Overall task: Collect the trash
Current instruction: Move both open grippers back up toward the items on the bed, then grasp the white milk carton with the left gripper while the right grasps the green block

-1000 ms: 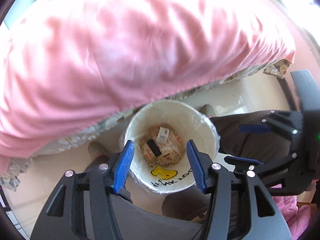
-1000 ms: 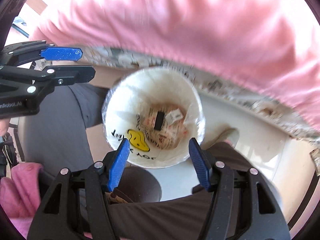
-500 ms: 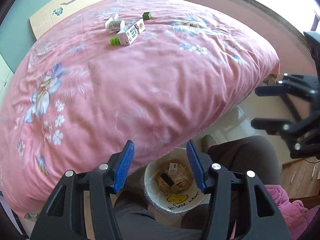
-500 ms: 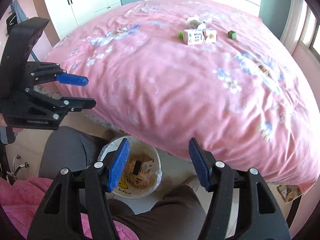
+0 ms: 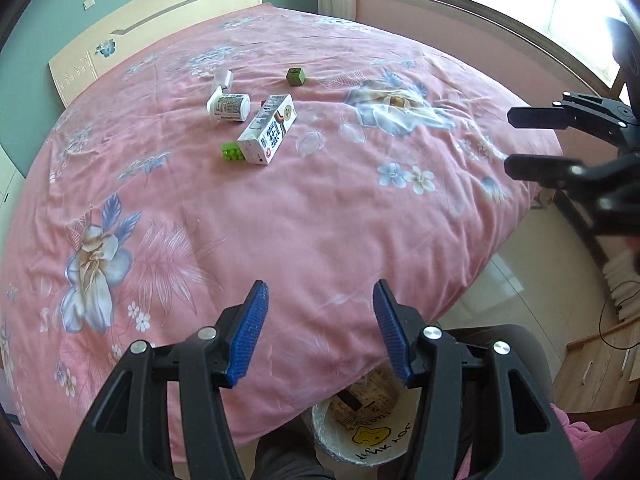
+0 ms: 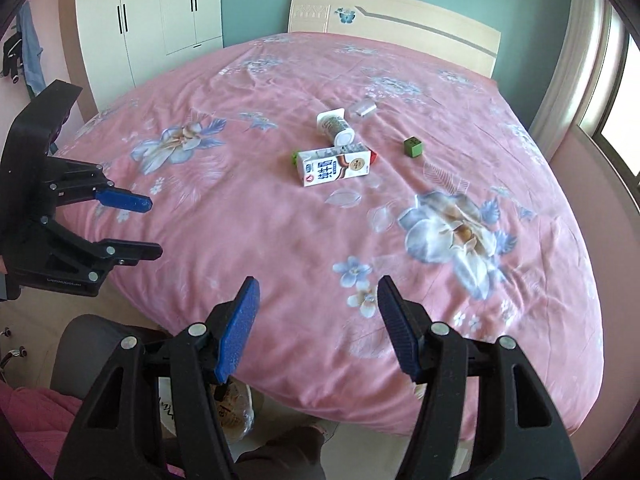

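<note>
Pink bedspread [image 5: 280,208] is filling most of what I am seeing, and the trash is lying well up it, toward the headboard. I am counting five pieces waiting there: a milk carton [image 5: 267,130] on its side, a green brick [image 5: 231,152] touching its near end, a white bottle [image 5: 228,107] just beyond the carton, a small pale wrapper [image 5: 223,78] past that, and a green cube [image 5: 295,76] off by itself toward the window.

Down at the foot of the bed, between my knees, the white bin [image 5: 360,436] is sitting on the floor with some printed packaging already lying in it. So I am judging the job as started but mostly still ahead of me; everything on the bed is still waiting to be carried over.

My left tongs [image 5: 316,328] are standing partly apart, blue pads facing each other with nothing between them and nothing touching them. My right tongs [image 6: 316,328] are standing apart likewise, empty, hovering over the near edge of the spread. Neither pair is close to the trash; the carton looks like the nearest piece to go for.
</note>
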{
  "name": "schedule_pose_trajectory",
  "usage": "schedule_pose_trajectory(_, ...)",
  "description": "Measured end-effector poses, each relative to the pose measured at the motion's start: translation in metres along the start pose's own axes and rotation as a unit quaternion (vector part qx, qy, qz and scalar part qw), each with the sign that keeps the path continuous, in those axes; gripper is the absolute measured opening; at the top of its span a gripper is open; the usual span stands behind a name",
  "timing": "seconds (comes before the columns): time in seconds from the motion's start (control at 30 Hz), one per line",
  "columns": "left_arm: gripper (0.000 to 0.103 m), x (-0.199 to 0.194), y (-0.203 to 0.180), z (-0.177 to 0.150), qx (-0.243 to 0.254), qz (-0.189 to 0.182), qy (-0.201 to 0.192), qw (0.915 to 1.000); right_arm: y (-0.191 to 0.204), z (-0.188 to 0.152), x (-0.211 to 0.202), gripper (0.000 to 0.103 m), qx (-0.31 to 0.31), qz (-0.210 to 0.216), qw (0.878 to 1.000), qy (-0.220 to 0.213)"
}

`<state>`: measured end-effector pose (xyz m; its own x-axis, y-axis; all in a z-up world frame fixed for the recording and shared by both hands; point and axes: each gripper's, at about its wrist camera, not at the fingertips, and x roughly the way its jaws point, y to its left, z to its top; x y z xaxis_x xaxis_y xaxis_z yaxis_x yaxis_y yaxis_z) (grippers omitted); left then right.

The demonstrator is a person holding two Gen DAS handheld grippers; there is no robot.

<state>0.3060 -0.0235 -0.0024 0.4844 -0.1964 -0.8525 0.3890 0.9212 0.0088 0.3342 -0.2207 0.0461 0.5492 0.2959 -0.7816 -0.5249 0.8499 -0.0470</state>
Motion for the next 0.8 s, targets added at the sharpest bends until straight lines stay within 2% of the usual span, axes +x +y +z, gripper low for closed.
schedule_pose_trajectory(0.17,0.057,0.021,0.014,0.038,0.003,0.005,0.001,1.0,-0.031,0.037,0.023,0.062,0.004,-0.009,1.0,-0.002)
schedule_pose_trajectory(0.4,0.057,0.066,0.036,0.092,0.008,0.004,0.011,0.9999,-0.075,0.087,0.069,0.062,0.016,0.0,1.0,-0.009)
schedule_pose_trajectory(0.8,0.057,0.164,0.065,0.158,0.013,-0.013,0.047,0.9987,-0.134,0.143,0.19,0.062,0.013,0.003,1.0,0.012)
